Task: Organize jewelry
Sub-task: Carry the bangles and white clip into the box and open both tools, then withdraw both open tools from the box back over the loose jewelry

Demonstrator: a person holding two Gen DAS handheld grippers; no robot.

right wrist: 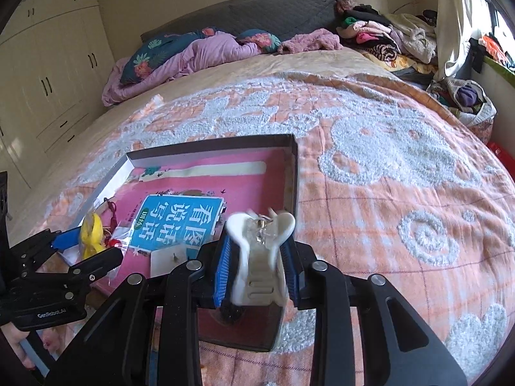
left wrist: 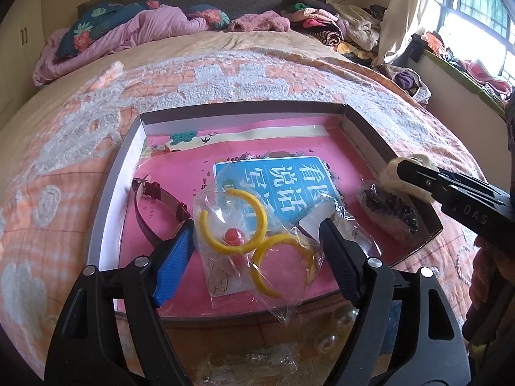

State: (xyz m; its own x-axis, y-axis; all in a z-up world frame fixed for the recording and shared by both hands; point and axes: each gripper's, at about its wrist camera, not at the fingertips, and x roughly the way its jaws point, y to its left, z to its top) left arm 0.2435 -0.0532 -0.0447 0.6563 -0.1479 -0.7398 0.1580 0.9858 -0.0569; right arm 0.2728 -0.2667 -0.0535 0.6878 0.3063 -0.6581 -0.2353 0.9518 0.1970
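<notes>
The cream hair claw clip [right wrist: 260,254] sits clamped between the right gripper's [right wrist: 259,260] blue pads, above the near right corner of the shallow box [left wrist: 370,128]. To set it down well, lower it just beside the bagged dark trinkets [left wrist: 389,207] in that corner, then ease the jaws apart. The left gripper [left wrist: 254,241] stands apart, astride the clear bag of yellow hoops [left wrist: 244,225] lying mid-box, right of the watch strap [left wrist: 157,206]; its pads seem clear of the bag.

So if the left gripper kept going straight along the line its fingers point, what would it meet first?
Most likely the clear bag of yellow rings, which already lies between the open left gripper fingers, on the pink floor of the box. Depth is hard to judge through the fisheye.
</notes>
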